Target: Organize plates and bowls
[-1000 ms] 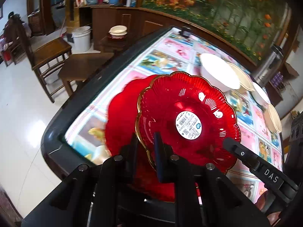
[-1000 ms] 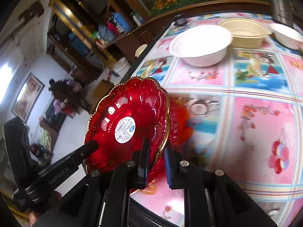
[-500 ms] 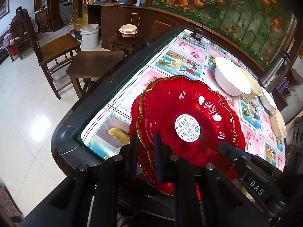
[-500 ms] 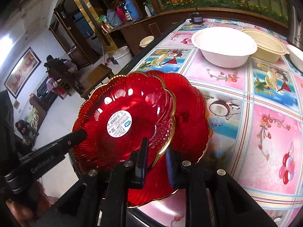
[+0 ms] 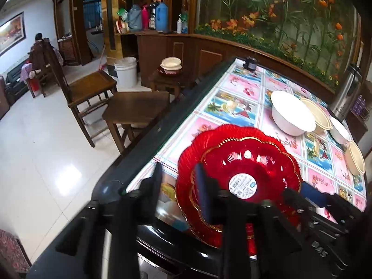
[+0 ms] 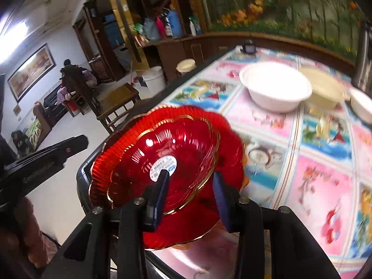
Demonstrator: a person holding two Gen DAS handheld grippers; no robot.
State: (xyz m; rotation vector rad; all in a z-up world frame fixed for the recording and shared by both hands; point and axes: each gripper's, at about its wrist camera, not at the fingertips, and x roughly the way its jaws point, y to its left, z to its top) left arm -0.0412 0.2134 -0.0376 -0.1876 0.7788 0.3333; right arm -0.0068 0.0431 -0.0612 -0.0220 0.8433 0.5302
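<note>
Both hand-held grippers, left (image 5: 179,186) and right (image 6: 191,186), are standing apart around the top red plate (image 5: 241,172); they should back away level, without nudging the stack.

Each hand-held gripper (image 5: 179,190) (image 6: 191,193) is black plastic, with dark blue finger pads (image 6: 219,200) and silver screws.
</note>
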